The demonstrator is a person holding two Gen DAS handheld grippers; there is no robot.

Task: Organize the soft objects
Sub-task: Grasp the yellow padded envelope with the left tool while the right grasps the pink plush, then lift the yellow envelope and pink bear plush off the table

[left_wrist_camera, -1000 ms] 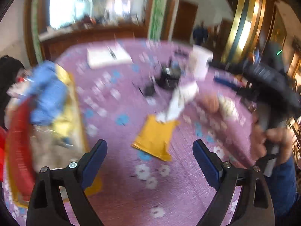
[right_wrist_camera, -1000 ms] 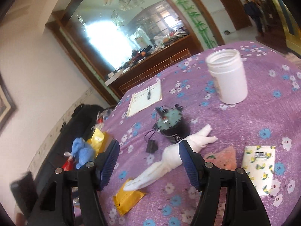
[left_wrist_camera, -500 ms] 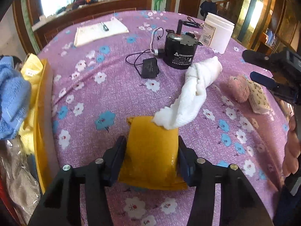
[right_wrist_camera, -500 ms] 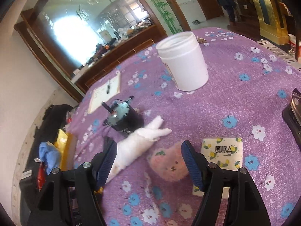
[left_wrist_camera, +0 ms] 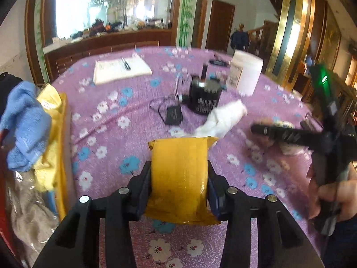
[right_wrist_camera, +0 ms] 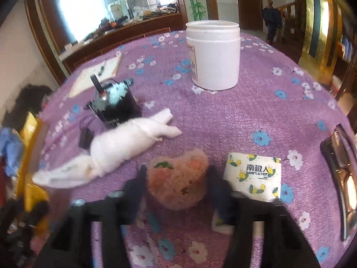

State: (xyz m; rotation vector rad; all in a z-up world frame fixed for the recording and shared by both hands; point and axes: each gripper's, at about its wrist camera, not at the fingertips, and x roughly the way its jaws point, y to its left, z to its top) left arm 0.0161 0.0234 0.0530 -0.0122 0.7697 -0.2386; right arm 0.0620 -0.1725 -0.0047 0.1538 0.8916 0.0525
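Left hand-held gripper (left_wrist_camera: pixel 179 174): a second ago its jaws stood wide over bare cloth; now they are closing on the yellow padded pouch (left_wrist_camera: pixel 178 167), pads against both long edges. The pouch sits low centre in the left view, its far end touching the tip of the white rolled towel (left_wrist_camera: pixel 223 120). You look ready to lift it toward the heap at the desk's left edge, where the blue towel (left_wrist_camera: pixel 24 120) lies on yellow cloth.

Right hand-held gripper (right_wrist_camera: pixel 176 185): half a second back the pink plush toy (right_wrist_camera: pixel 178 178) sat loose between wide jaws; now they are closing, one finger at each side of it. Blur hides whether the pads press yet. The tissue pack (right_wrist_camera: pixel 254 176) lies just beside it on the right.

So two soft items are being picked up at once; the towel roll is left.

Desk (right_wrist_camera: pixel 245 111): purple cloth with blue and white flowers, also carrying a black motor (right_wrist_camera: pixel 116 109), white jar (right_wrist_camera: pixel 214 55) and notepad (left_wrist_camera: pixel 120 69). Room: wood-framed mirror, gilt pillars, a person far back.
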